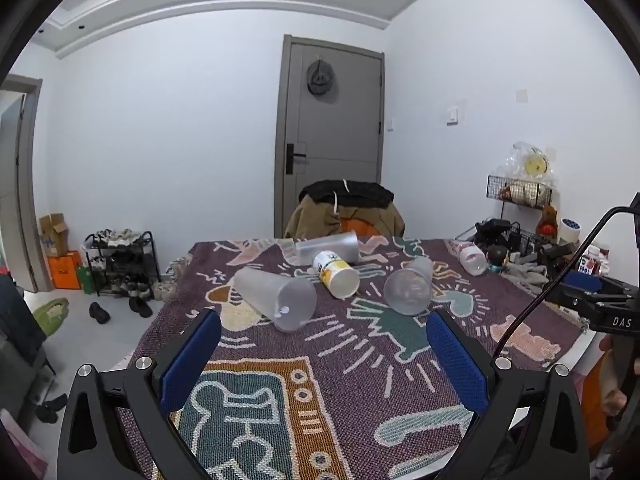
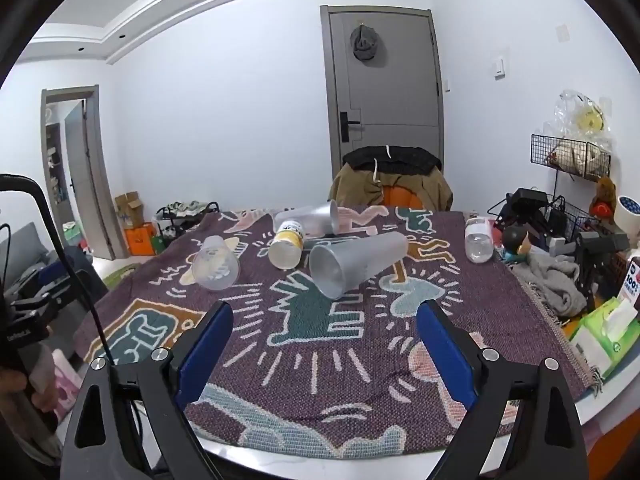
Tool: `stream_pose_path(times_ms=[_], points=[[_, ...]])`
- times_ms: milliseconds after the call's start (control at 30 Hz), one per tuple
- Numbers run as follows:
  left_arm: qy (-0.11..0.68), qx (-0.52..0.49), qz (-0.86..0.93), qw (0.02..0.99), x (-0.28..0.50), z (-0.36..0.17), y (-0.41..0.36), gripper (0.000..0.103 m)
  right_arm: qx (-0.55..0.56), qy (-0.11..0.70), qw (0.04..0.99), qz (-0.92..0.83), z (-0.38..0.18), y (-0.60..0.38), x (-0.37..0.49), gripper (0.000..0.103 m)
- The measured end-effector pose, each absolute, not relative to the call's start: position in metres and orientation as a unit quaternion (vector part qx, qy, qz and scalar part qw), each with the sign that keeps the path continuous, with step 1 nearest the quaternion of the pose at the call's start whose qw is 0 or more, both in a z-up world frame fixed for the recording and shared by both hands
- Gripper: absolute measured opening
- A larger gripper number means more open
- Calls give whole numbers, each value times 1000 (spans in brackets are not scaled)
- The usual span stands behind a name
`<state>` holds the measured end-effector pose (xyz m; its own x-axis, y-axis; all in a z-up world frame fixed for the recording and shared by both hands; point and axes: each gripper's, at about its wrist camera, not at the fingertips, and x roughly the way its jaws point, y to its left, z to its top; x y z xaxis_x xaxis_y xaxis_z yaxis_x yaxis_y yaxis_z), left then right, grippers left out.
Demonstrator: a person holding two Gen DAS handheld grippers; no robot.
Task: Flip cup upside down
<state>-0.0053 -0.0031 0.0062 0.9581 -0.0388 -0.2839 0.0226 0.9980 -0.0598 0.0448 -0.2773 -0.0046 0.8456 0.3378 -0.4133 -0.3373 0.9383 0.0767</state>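
From the left wrist, the left gripper [image 1: 323,330] hangs wide open and empty, short of a frosted cup [image 1: 276,298] lying on its side on the surface [image 1: 360,380]; a nudge could roll it. From the right wrist, the right gripper [image 2: 325,326] gapes empty too, before the grey cup [image 2: 352,260], which a squeeze near its thin rim might buckle or squirt loose.

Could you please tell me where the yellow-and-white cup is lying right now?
The yellow cup lies on its side mid-table on the patterned cloth, mouth toward the cameras, just in front of a clear cup and left of the grey cup.
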Motion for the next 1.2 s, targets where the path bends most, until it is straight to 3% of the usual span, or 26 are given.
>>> stream_pose_path(times_ms=[1200], points=[[141,-21,-26,989,-8,11,-4,103,-1,214,963,164,-2,-286,47,93]])
